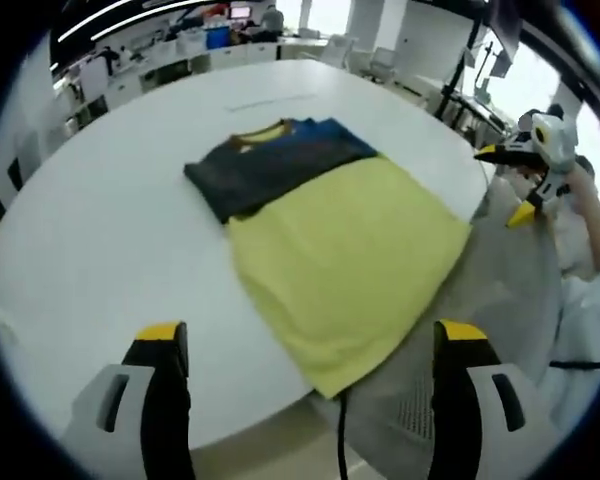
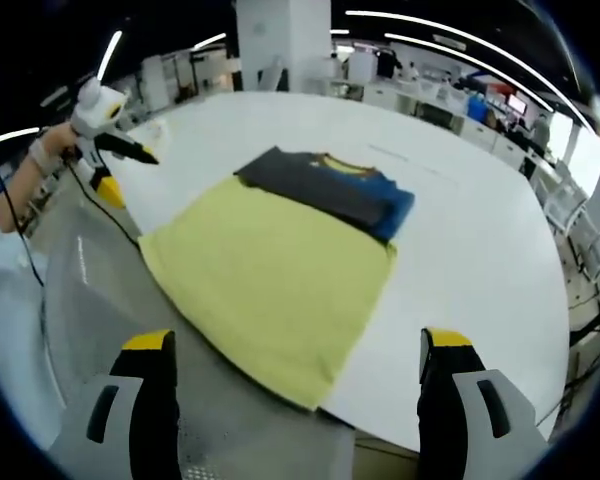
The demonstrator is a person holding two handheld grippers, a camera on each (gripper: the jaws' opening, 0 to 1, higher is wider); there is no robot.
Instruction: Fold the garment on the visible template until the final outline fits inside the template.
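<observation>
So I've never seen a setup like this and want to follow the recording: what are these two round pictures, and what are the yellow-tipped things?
Each picture comes from a fisheye camera riding on a handheld two-jaw gripper; a person holds one in each hand. The left gripper shows in the left gripper view, the right gripper in the right gripper view, both with jaws apart and holding nothing. Each view also catches the other gripper off to the side. On the white table lies a T-shirt, yellow below, dark grey and blue at the top, partly folded, with its lower edge hanging over the table edge.
</observation>
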